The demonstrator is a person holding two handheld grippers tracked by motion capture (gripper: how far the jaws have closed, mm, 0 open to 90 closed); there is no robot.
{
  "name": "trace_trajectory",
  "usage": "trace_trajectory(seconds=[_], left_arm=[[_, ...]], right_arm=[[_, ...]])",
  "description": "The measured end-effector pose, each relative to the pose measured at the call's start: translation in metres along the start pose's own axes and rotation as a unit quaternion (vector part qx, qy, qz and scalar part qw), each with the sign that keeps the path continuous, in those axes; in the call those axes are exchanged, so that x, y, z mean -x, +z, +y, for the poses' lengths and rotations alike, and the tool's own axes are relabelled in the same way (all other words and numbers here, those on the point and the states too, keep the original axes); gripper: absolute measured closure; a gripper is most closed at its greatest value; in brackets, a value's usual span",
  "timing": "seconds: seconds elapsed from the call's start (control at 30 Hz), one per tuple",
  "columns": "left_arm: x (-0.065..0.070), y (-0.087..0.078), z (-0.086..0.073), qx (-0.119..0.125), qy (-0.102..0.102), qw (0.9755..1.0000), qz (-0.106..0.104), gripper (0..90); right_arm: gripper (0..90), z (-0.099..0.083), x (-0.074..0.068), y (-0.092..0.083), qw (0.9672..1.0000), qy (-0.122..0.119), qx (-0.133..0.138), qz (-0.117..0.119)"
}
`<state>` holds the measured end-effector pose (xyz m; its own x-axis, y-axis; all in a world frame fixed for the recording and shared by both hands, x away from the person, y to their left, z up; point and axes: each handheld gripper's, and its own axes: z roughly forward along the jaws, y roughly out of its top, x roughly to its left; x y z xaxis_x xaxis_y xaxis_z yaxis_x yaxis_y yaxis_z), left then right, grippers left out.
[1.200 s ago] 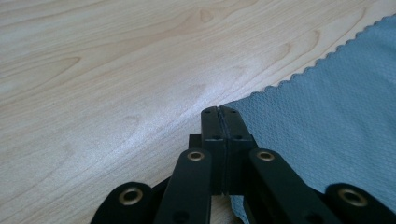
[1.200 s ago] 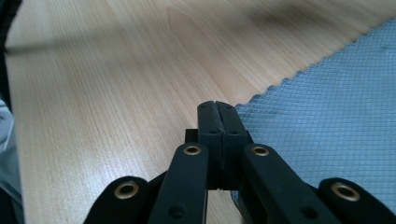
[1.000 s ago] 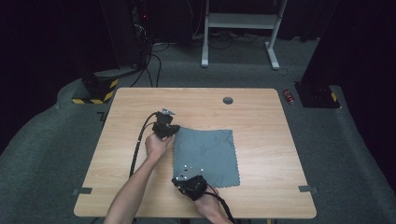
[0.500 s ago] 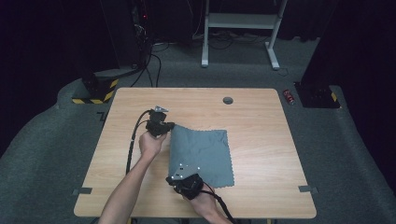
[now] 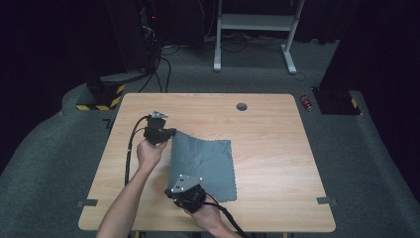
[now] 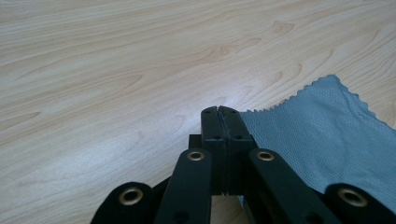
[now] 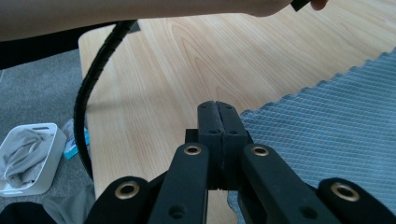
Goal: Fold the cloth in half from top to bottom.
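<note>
I've lifted the cloth's [image 5: 205, 161] left edge higher; left gripper [image 5: 166, 133] and right gripper [image 5: 184, 192] both clamped on it.

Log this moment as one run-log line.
left gripper: shut on grey cloth far corner | right gripper: shut on near corner | cloth's left edge lifted
</note>
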<state>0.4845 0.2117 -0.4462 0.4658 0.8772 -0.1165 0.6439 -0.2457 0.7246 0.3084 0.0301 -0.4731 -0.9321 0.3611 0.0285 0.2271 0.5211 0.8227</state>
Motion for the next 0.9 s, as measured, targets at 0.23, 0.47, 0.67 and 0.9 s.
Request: trace_trajectory(seconds=[0.23,0.47,0.67,0.9], left_arm=[[0.005,0.009,-0.001,-0.003,-0.001,1.0,-0.008,90.0],[0.018,0.023,0.001,-0.009,-0.001,0.9998,-0.016,90.0],[0.029,0.032,0.003,-0.013,0.008,0.9997,-0.02,90.0],[0.033,0.041,0.004,-0.017,0.002,0.9997,-0.018,89.9]], right_arm=[[90.0,-0.002,0.002,-0.002,1.0,0.004,0.002,-0.003],[90.0,-0.016,0.008,-0.011,0.9997,0.019,0.001,-0.014],[90.0,-0.032,0.017,-0.023,0.9989,0.039,0.001,-0.027],[90.0,-0.048,0.025,-0.035,0.9976,0.058,0.009,-0.036]])
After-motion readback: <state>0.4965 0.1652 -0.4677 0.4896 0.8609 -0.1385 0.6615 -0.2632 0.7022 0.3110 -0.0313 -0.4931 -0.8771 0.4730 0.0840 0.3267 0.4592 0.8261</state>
